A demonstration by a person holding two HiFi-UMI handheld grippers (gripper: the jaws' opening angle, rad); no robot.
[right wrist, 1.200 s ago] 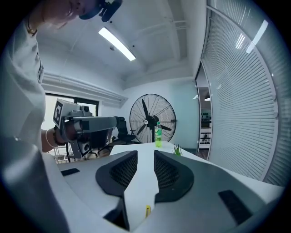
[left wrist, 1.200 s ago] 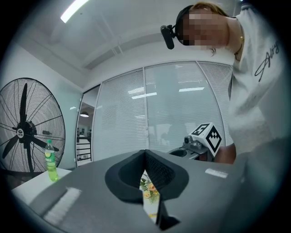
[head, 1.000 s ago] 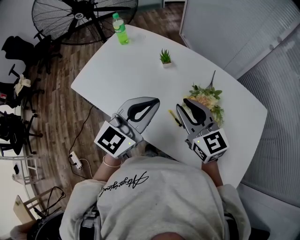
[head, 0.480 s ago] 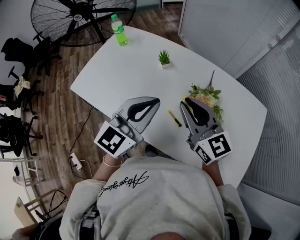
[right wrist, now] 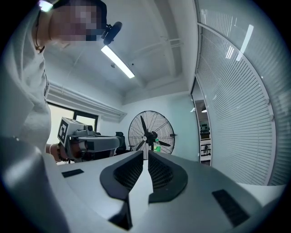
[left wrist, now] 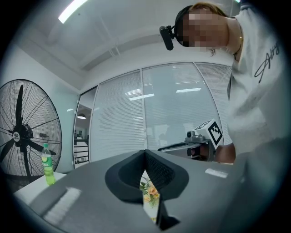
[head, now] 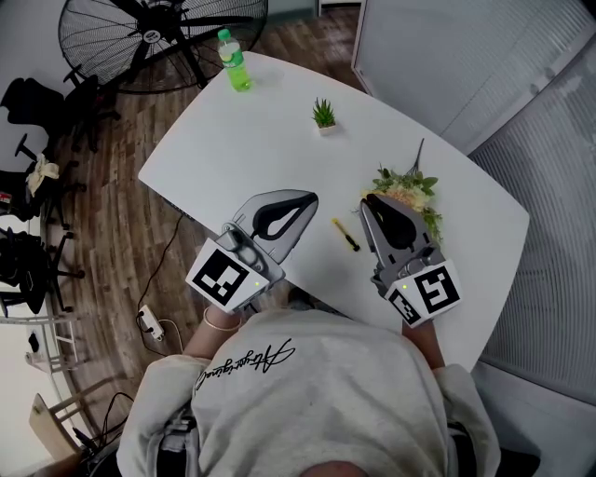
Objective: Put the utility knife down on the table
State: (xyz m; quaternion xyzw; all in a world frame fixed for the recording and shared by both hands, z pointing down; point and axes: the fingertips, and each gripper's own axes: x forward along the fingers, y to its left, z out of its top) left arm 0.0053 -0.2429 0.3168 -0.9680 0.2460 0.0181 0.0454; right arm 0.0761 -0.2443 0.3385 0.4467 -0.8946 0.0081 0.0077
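The utility knife (head: 345, 235), yellow with a black tip, lies flat on the white table (head: 251, 140) between my two grippers, touching neither. My right gripper (head: 371, 199) hovers just right of it. Its jaws have just been closing, and a thin slit still shows between the tips with nothing in it; the right gripper view shows my right gripper (right wrist: 147, 154) with that same slim gap. My left gripper (head: 311, 198) sits left of the knife, tips pressed together and empty, as the left gripper view of my left gripper (left wrist: 145, 151) confirms.
A flower bouquet (head: 410, 194) lies close beyond the right gripper. A small potted plant (head: 323, 115) and a green bottle (head: 229, 58) stand farther back on the table. A big floor fan (head: 158, 28) and chairs stand off the table's left side.
The right gripper has drawn away from the knife to the right and its wide-open jaws have narrowed to a slit. The knife stays on the table. The left gripper has not moved.
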